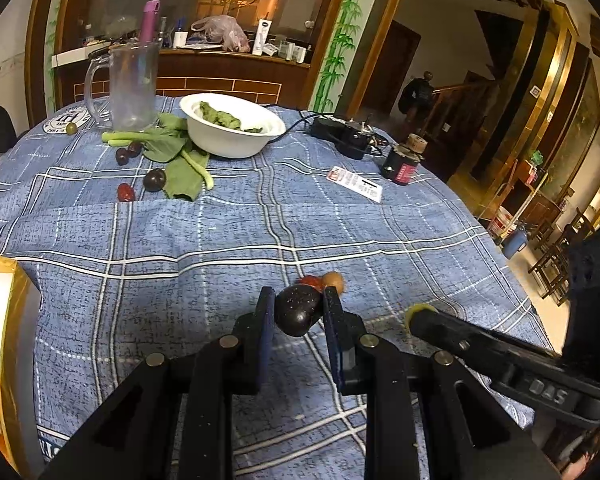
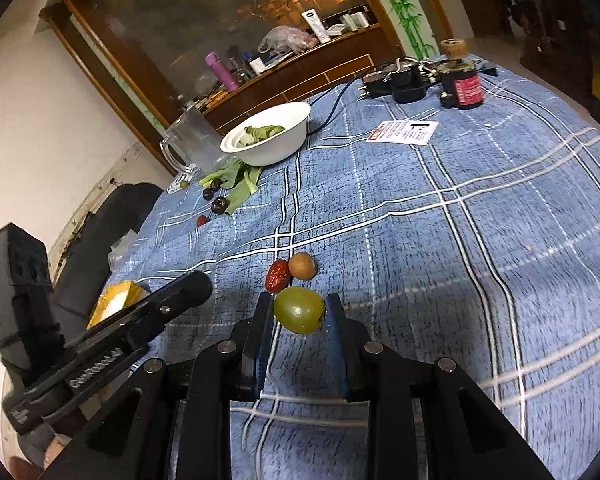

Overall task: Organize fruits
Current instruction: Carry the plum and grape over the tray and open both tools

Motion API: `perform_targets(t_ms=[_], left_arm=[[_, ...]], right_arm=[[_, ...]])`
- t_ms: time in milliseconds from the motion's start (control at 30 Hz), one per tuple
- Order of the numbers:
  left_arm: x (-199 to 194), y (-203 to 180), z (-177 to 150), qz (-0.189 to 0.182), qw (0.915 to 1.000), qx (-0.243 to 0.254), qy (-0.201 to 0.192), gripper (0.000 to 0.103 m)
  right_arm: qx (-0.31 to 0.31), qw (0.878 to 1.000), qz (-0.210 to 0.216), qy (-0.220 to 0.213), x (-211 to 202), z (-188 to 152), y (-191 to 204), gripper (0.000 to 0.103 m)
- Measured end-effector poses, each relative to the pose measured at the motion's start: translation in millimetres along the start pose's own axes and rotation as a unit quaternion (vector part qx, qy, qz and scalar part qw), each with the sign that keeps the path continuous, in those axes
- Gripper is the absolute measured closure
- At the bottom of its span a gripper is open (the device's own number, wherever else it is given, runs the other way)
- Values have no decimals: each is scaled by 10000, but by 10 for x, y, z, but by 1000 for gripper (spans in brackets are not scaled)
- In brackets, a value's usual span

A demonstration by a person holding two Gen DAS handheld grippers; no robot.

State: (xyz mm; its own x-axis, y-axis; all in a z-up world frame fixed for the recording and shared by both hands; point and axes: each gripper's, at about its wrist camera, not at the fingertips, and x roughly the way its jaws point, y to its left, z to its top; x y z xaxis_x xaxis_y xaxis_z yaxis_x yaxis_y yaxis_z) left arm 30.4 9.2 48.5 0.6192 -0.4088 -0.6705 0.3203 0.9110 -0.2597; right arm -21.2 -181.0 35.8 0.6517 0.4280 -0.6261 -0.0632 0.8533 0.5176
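clamping a dark plum (image 1: 298, 310) between its nearly closed fingers, the left gripper (image 1: 296, 310) hides most of the red date (image 1: 310, 281) and brown longan (image 1: 334, 279) lying just behind it on the blue plaid cloth (image 1: 220, 240). the right gripper (image 2: 300, 312) likewise pinches a green grape (image 2: 299, 309), with the date and longan touching each other just beyond. a yellow-rimmed box (image 1: 10, 320) is cut off at the left edge, its contents hard to make out. broad bare cloth lies between the grippers and the far cluster: white bowl (image 1: 232, 136), glass mug (image 1: 132, 84), greens (image 1: 176, 156), more dark fruits (image 1: 155, 179).
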Motion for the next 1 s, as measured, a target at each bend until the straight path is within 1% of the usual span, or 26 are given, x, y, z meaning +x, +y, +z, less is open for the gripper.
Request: perform_targets(t_ms=[100,167,267,367,433,533,633,733,767,833,900,933,967,1000], left_arm=[[-28,-109,-38,-156,9998,86,8,81],[-52,-189,-74,-213,9996,162,24,81],[-126,-223,-115,-475,9988,-36,146,81],[-377,-199,-197,-645,9975,-245,143,81],[-578,-155,-260,-577,9978,-310,27,80],[-987,10,-427,-277,9979,-563,-165,80],[-1285,182,-560,-25,9967,-763,-269,80],[-1624,492,-650,480,9933,-999,-328,80],[-1703,592,-654,579,9918,-1077,-378,80],[-1950,828,-694,969,9856,-1256,-585,80],[-2165,1068,-735,1561,9750,-1405,-722,80],[-2240,1187,-752,1830,9694,-1468,-720,80],[-2281,1260,-764,1965,9662,-1505,-715,80],[-2323,1367,-782,2172,9611,-1557,-692,80]], right_arm=[[250,9996,115,61,-185,-125,0,75],[289,9995,68,80,-327,-222,26,75],[265,9996,-37,-20,-577,-348,104,75],[211,9997,-28,-111,-757,-426,196,75],[143,9998,2,-153,-827,-477,288,75],[50,9999,81,-129,-873,-556,438,75],[7,9997,225,-30,-887,-641,562,75],[-116,9992,375,3,-920,-662,715,75],[-181,9988,447,8,-928,-659,782,75],[-325,9975,632,60,-913,-638,943,75],[-494,9951,851,131,-858,-619,1137,75],[-585,9939,922,170,-822,-615,1233,75],[-719,9919,1021,232,-768,-618,1365,75],[-812,9904,1084,278,-720,-626,1456,75]])
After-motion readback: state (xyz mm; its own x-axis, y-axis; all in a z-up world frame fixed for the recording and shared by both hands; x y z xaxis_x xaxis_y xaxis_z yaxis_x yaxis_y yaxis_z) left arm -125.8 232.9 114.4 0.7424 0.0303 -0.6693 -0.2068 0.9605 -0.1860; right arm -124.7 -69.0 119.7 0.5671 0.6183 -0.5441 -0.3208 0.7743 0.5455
